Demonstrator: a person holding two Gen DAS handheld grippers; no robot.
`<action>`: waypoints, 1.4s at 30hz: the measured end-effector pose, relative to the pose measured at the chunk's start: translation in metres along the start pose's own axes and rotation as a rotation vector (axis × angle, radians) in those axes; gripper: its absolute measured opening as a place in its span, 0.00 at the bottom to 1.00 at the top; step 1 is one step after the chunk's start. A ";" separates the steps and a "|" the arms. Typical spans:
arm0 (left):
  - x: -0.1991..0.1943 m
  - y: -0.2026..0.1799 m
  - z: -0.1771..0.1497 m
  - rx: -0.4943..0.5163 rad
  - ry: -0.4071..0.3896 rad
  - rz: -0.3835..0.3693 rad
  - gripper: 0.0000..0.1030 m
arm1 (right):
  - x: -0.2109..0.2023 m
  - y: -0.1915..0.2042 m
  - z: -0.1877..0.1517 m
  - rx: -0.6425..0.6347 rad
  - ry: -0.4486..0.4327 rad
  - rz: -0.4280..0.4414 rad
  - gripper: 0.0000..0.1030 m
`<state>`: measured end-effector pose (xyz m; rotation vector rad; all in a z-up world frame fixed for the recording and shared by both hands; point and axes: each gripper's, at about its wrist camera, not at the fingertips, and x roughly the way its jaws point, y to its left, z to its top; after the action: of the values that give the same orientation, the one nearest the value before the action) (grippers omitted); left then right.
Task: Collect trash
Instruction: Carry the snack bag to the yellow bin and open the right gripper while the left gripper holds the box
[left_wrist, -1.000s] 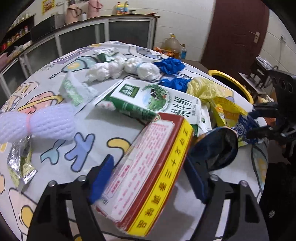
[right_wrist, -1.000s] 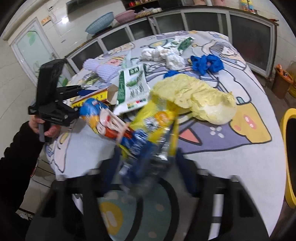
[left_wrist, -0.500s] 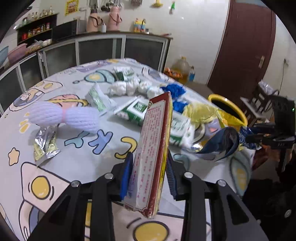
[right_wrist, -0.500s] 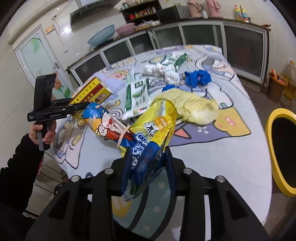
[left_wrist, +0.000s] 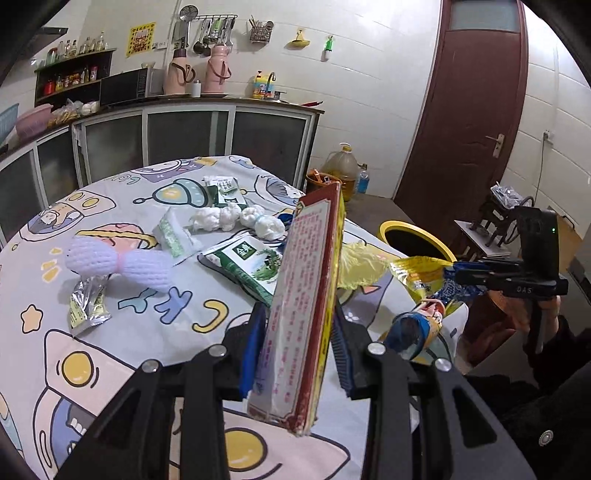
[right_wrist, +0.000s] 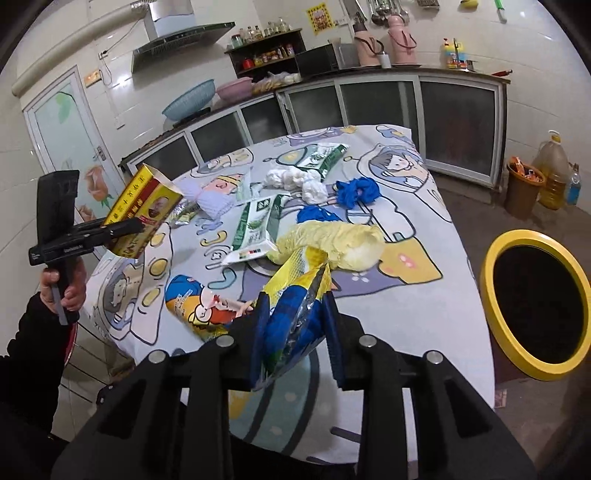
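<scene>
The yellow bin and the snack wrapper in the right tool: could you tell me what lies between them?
In the right wrist view, only bare tablecloth and floor separate the snack wrapper from the yellow bin.

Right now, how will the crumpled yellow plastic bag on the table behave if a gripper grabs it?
The crumpled yellow plastic bag looks thin and slumped, so it is probably floppy and light. Its wrinkled folds should pinch easily, though the film may slip. It lies flat and is unlikely to roll.

Box (left_wrist: 306, 295): print too small to read. Bin (left_wrist: 417, 240): near rim hidden behind wrapper (left_wrist: 421, 273). Worktop (right_wrist: 417, 306): near edge hidden by tongs.
</scene>
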<state>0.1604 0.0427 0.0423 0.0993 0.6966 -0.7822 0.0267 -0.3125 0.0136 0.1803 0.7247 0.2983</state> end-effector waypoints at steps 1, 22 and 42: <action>0.001 -0.004 -0.001 0.006 0.004 -0.004 0.32 | 0.000 -0.002 -0.002 0.005 0.007 0.006 0.26; 0.049 -0.061 0.021 0.076 0.040 -0.150 0.32 | -0.053 -0.051 -0.022 0.069 -0.023 -0.113 0.24; 0.178 -0.180 0.102 0.210 0.107 -0.401 0.32 | -0.118 -0.182 0.004 0.225 -0.176 -0.492 0.23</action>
<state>0.1820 -0.2294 0.0424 0.1972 0.7446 -1.2419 -0.0166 -0.5233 0.0423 0.2313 0.6041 -0.2669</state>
